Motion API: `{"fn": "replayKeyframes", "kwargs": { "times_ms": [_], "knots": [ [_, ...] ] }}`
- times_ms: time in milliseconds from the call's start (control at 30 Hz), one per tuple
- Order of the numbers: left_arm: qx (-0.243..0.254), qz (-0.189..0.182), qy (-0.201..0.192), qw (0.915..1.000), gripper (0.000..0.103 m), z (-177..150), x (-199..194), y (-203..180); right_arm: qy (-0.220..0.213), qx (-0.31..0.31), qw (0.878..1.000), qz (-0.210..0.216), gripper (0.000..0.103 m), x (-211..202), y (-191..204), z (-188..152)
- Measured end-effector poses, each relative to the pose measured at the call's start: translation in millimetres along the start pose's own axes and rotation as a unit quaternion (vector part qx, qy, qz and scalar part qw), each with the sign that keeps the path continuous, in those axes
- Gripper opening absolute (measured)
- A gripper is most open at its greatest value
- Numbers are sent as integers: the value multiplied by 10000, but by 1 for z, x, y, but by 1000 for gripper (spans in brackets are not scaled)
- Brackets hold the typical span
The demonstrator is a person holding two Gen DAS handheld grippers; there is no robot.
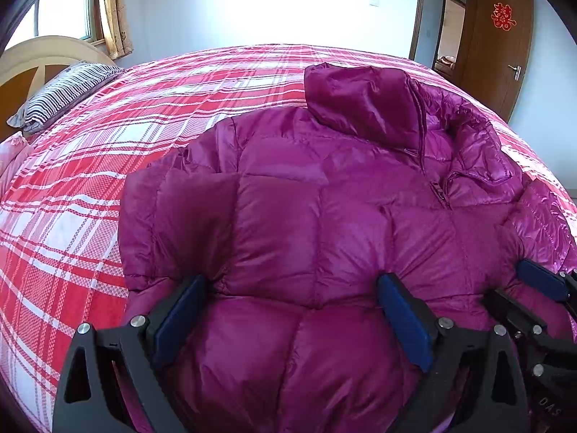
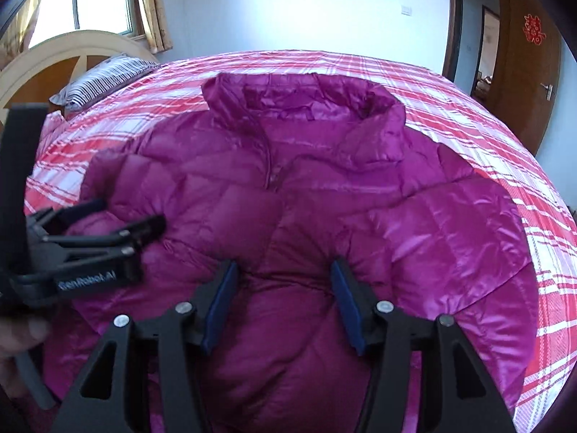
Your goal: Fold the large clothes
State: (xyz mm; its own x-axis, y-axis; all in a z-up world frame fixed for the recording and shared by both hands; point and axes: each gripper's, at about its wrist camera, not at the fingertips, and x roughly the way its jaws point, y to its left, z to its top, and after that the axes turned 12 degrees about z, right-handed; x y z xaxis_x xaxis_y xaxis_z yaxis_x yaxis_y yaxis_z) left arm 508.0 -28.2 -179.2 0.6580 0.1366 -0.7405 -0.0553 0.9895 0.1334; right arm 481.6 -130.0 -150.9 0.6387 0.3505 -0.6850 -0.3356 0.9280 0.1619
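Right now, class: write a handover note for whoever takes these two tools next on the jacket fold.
Left tool: wide open, tips pressed down into the jacket, gripping nothing.
Right tool: about half open with jacket padding bulging between its pads; I cannot tell if it grips.
Jacket: front up on the bed, zipped, collar at the far end, near part under both tools.
Done: laid out; sleeves seem drawn in over the front.
Left: probably fold the near part towards the collar and flatten.

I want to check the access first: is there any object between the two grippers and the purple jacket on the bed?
Nothing visible: the left gripper and right gripper sit directly at the jacket.
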Motion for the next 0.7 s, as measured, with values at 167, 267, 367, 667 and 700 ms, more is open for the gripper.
{"fn": "replayKeyframes", "kwargs": {
  "times_ms": [167, 267, 367, 667, 700],
  "knots": [
    [30, 40, 8, 10000, 97, 0, 0, -2, 56, -84, 9999, -116, 58, 2, 3, -3],
    [39, 56, 2, 10000, 97, 0, 0, -3, 71, -143, 9997, -198, 59, 4, 5, -4],
    [39, 58, 3, 10000, 97, 0, 0, -3, 52, -152, 9996, -214, 59, 5, 5, -4],
    [89, 93, 93, 9999, 98, 3, 0, -5, 13, -130, 9997, -182, 59, 5, 3, -5],
    [93, 90, 113, 9999, 98, 4, 0, -4, 13, -115, 9998, -166, 59, 5, 3, -5]
  ]
}}
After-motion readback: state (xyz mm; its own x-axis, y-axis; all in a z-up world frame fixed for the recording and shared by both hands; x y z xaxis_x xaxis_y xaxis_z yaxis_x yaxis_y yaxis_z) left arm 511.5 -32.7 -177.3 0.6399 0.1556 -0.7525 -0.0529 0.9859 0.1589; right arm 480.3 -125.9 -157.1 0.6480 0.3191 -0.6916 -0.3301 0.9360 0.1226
